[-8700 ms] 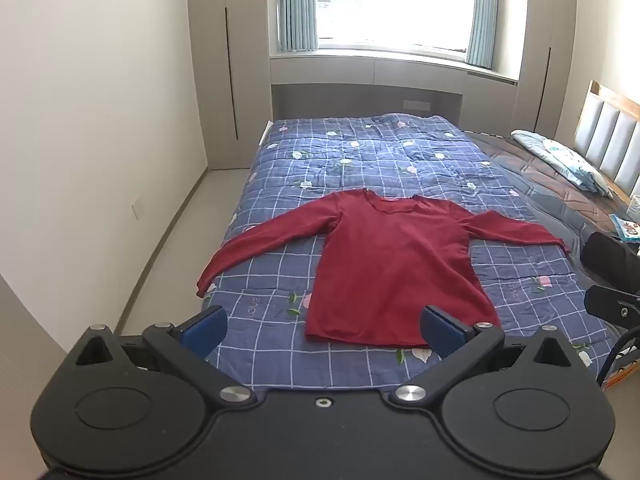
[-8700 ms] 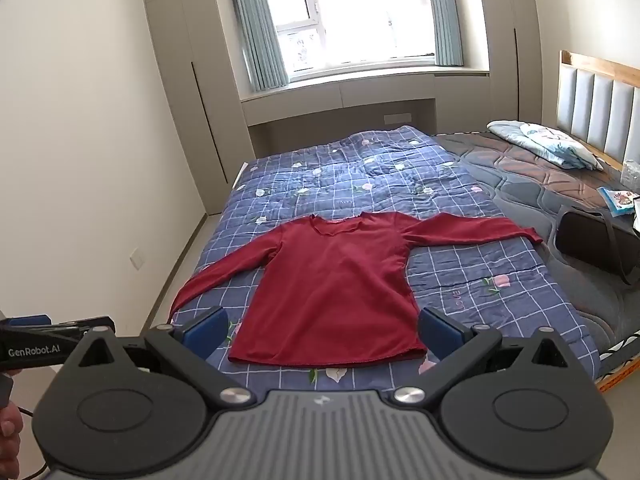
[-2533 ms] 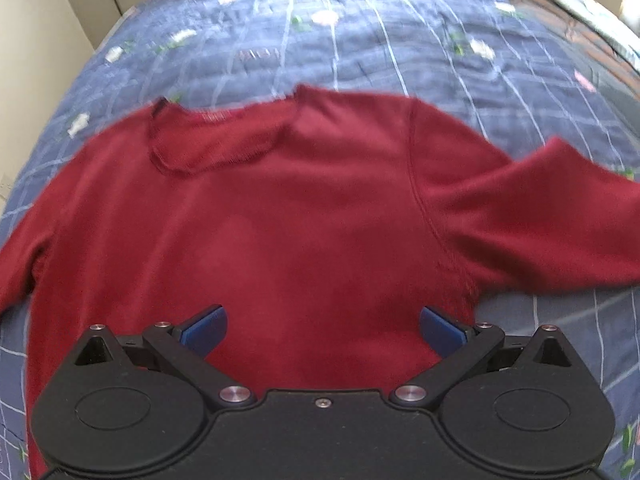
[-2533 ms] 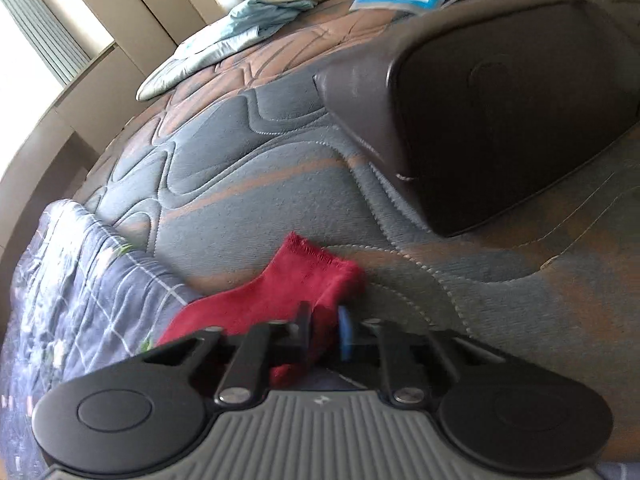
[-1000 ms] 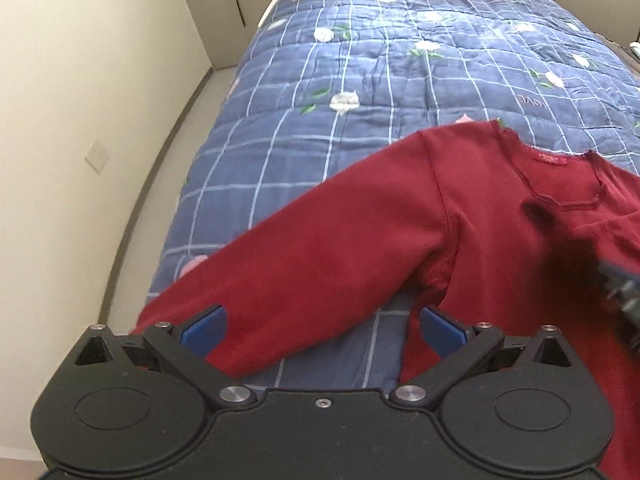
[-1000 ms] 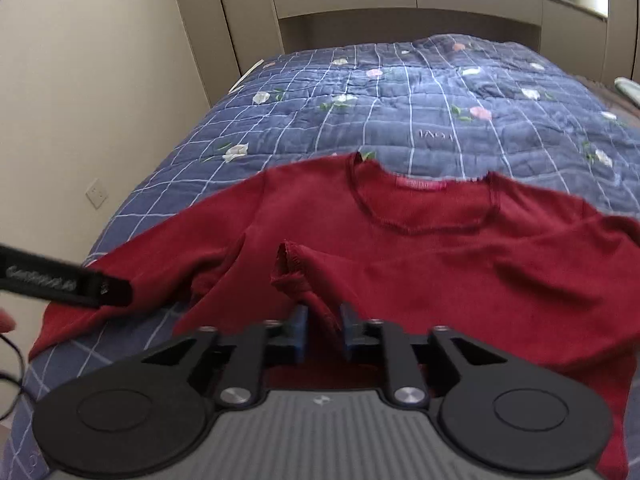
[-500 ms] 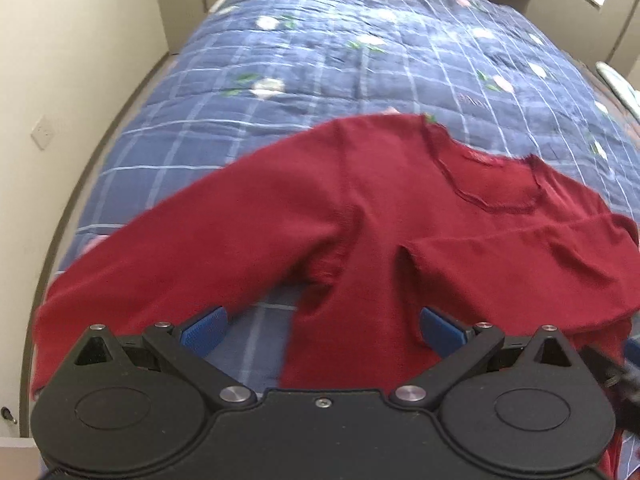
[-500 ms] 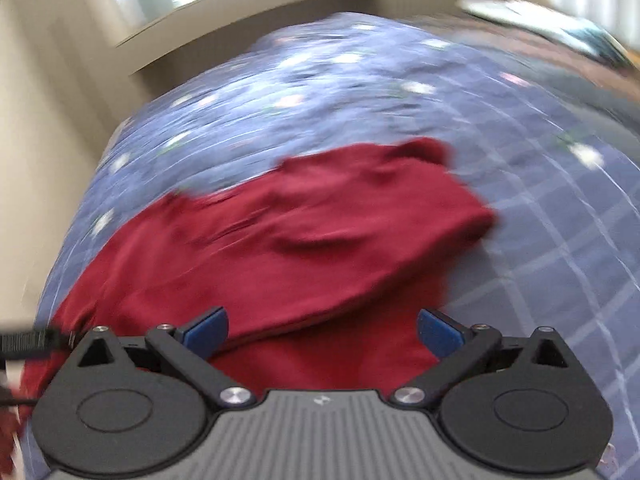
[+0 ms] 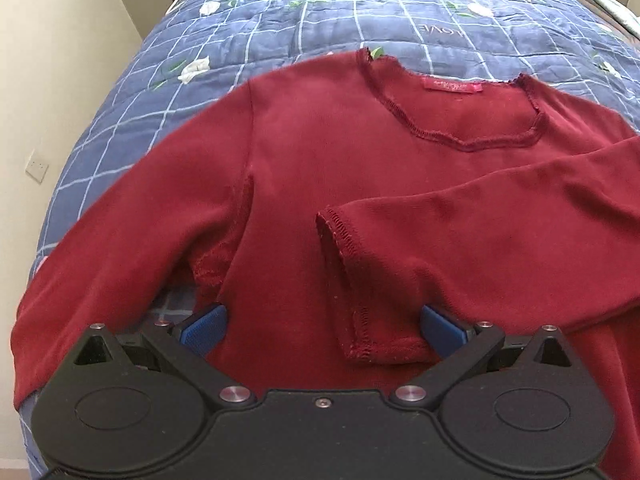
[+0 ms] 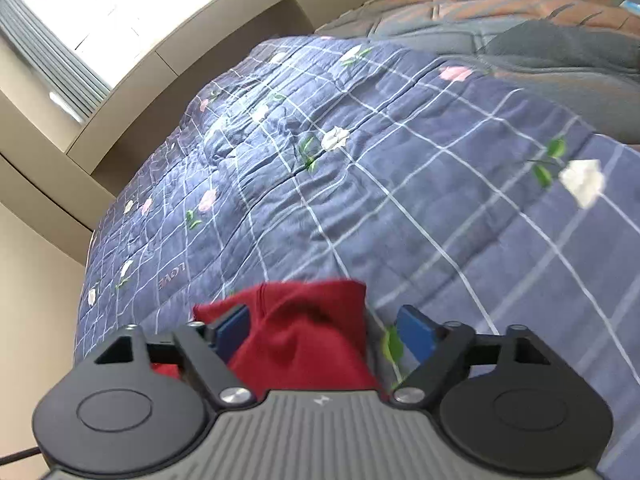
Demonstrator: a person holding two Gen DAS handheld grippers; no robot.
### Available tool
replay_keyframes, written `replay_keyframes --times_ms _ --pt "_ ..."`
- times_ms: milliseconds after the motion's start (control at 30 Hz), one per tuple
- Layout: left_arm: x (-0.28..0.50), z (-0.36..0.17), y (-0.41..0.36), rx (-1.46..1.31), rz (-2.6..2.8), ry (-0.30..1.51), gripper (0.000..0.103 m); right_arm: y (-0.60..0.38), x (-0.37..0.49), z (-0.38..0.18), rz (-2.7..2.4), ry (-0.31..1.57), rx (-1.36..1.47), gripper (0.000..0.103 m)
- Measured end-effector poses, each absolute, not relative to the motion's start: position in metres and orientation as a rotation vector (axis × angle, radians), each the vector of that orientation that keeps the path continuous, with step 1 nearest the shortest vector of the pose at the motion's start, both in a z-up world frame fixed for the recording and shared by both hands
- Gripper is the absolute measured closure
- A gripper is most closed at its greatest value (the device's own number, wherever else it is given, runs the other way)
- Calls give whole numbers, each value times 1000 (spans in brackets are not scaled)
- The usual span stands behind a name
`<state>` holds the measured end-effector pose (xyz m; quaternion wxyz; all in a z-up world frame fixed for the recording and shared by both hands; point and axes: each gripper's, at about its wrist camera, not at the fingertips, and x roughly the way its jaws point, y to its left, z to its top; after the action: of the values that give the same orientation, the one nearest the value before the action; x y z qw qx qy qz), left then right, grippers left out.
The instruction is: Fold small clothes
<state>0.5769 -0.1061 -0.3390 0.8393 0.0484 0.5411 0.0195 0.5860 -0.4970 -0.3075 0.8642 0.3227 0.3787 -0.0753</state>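
Note:
A dark red long-sleeved top (image 9: 320,160) lies flat on the blue checked quilt (image 9: 360,8). Its right sleeve (image 9: 500,216) is folded across the chest, with the cuff (image 9: 340,248) near the middle. Its left sleeve (image 9: 120,248) stretches out to the left. My left gripper (image 9: 322,326) is open just above the chest, by the cuff and the left armpit. My right gripper (image 10: 324,334) is open over a folded red edge of the top (image 10: 304,332), which lies between its fingers.
The quilt (image 10: 360,180) covers the bed, with a brown and grey quilted mattress (image 10: 520,20) beyond its right side. A pale wall (image 9: 52,60) with a socket runs along the bed's left side. Cabinets and a window (image 10: 60,20) stand at the far end.
My right gripper let go of the right sleeve's cuff after laying it across the chest, opened, and swung away to the top's right edge. My left gripper moved in closer over the chest.

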Motion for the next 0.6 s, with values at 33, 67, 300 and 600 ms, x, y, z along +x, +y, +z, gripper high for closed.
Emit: replay_keyframes --times_ms 33,67,300,600 --pt "575 -341 -103 88 48 1139 0 -499 593 -313 -168 808 684 22" --pt "574 -343 -102 73 55 1138 0 -502 600 -318 -185 827 697 28" --pt "571 -347 -102 35 84 1113 0 -509 617 -340 -152 863 743 82" --pt "573 -347 -101 13 97 1114 0 -497 628 -283 33 752 240 103"
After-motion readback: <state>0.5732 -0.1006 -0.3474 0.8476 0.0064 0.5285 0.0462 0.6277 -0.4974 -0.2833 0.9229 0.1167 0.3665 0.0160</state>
